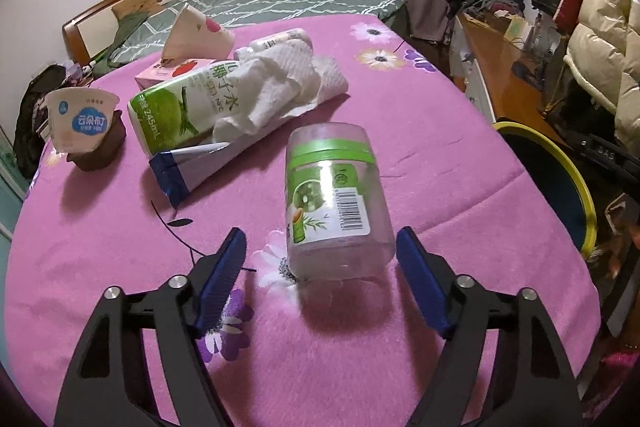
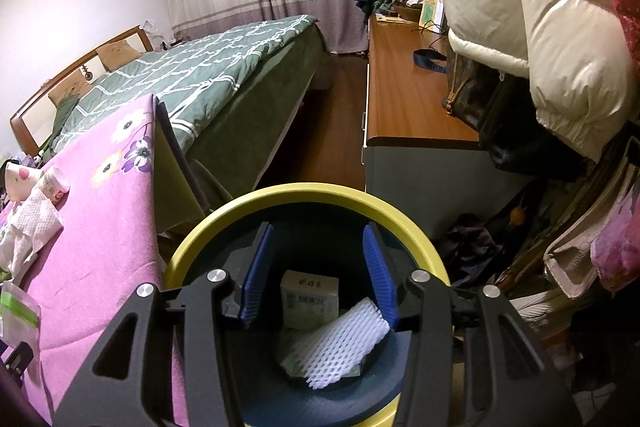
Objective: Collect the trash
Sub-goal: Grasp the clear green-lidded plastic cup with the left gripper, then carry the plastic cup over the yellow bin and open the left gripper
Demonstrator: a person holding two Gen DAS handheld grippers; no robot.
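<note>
The left tongs [image 1: 320, 251] stand released around the base of the clear jar [image 1: 334, 203], lying near the surface's [image 1: 460, 155] front edge. Centre it, then squeeze gently, since it could roll. The right tongs [image 2: 318, 269] hang released, empty, over the yellow-rimmed bin [image 2: 304, 197].

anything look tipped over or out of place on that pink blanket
Yes. The clear jar with the green lid lies on its side, as does the green-labelled drink can behind it, with crumpled white tissue draped over it. The yogurt cup sits tilted on a brown lump.
</note>
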